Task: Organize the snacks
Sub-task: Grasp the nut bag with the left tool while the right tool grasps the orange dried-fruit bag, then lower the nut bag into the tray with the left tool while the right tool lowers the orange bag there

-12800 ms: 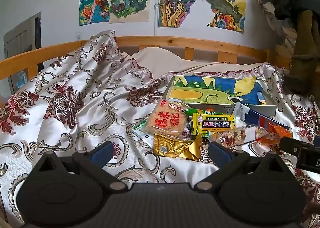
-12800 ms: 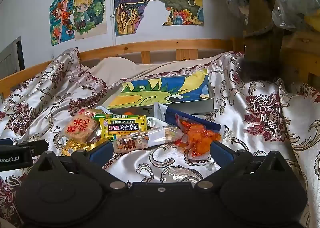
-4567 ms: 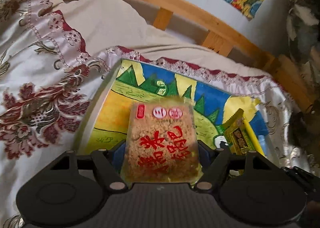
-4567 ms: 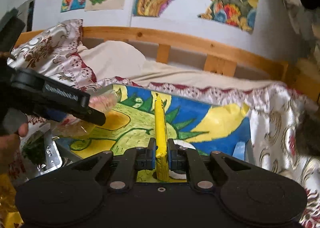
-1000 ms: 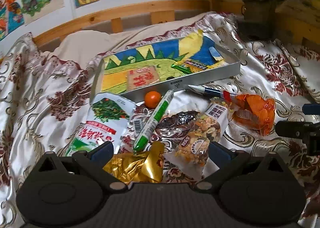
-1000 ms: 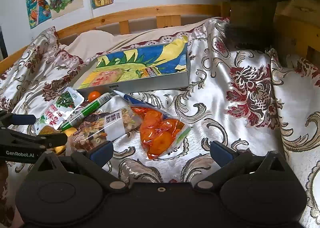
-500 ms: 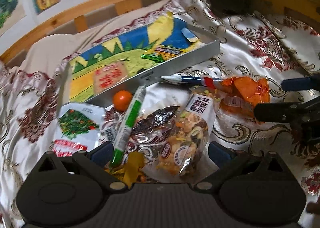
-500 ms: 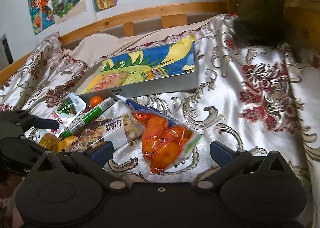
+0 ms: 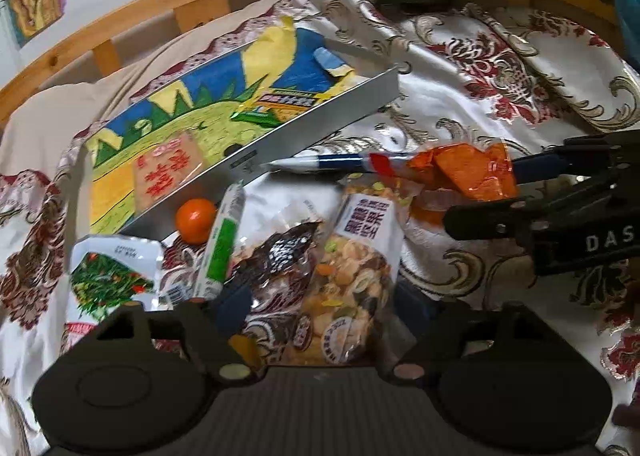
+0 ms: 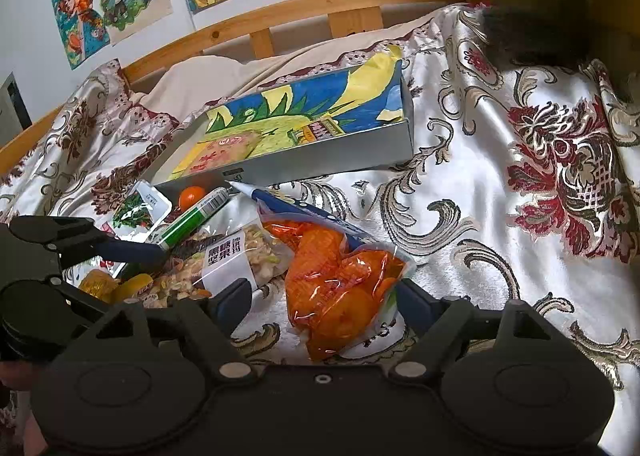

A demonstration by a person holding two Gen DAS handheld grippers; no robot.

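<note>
L gripper (image 9: 326, 306) low over quilt (image 10: 500, 216), jaws spread either side of nut bag (image 9: 352, 276); clear pkt w/ white label. R gripper (image 10: 324, 298) spread round orange bag (image 10: 340, 280), crinkly, lying nr box (image 10: 320, 164).

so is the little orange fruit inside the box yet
No, the small orange fruit lies on the bedspread against the outside wall of the box.

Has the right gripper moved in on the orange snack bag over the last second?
Yes. The right gripper has come forward toward the box; its open fingers now sit on either side of the orange snack bag, which earlier lay well ahead of them.
</note>
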